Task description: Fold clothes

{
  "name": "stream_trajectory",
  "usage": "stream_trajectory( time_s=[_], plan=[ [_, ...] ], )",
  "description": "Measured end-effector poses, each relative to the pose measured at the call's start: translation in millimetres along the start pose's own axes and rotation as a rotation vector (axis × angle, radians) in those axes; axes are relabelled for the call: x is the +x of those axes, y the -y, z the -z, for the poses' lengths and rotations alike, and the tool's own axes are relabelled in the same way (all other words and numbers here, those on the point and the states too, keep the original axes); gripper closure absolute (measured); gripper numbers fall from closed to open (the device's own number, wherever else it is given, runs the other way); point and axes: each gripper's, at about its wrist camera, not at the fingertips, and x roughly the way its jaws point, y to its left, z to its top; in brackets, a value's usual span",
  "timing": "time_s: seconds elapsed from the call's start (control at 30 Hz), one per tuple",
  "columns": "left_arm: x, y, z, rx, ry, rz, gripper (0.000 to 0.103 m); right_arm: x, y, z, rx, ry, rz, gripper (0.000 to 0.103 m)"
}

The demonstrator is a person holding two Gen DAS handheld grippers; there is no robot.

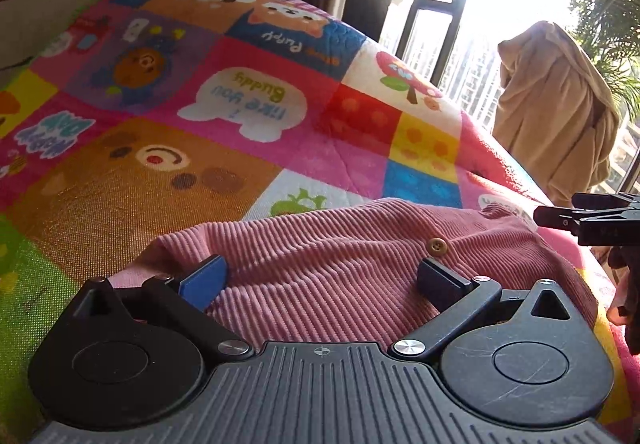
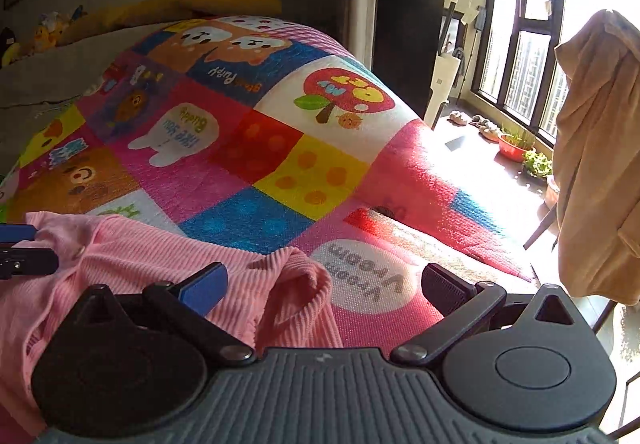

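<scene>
I see the pink top bunched at the bed's near edge on the quilt. My left claw gapes wide over it; my right claw gapes at its right edge, with bare quilt beyond.

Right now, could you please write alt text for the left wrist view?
The left gripper, jaws open, sits over a pink ribbed garment with a brown button, lying on a colourful cartoon quilt. The right gripper enters at right; a tan cloth hangs by the window.
</scene>
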Motion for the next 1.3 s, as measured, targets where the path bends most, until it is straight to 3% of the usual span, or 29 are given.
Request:
stream_trajectory(
  time_s=[0.1, 0.2, 0.27, 0.4, 0.67, 0.8, 0.97, 1.17, 1.3],
  plan=[
    [0, 0, 0, -0.003, 0.001, 0.003, 0.0, -1, -19, 10, -0.03, -0.047, -0.095, 0.0],
    [-1, -1, 0, -0.007, 0.001, 0.008, 0.0, 22, -33, 31, 0.001, -0.169, -0.157, 0.0],
    [-1, -3, 0, -0.014, 0.004, 0.012, 0.0, 21, -26, 36, 0.116, -0.14, -0.17, 0.0],
    [-1, -4, -1, -0.022, 0.003, 0.019, 0.0, 23, -21, 32, 0.141, -0.169, -0.198, 0.0],
    [0, -3, -1, -0.014, -0.003, 0.023, 0.0, 22, -22, 32, 0.116, -0.161, -0.21, 0.0],
    [0, -2, -1, -0.001, -0.013, 0.025, 0.0, 23, -40, 33, 0.06, -0.16, -0.16, 0.0],
    [-1, -6, -1, -0.021, -0.018, 0.046, 0.0, 24, -43, 32, 0.047, -0.164, -0.193, 0.0],
    [3, 7, -2, 0.009, -0.042, -0.018, 0.0, 24, -60, 34, -0.042, -0.165, -0.193, 0.0],
    [1, 1, -1, -0.021, -0.028, 0.005, 0.0, 24, -57, 33, -0.027, -0.162, -0.201, 0.0]
  ],
)
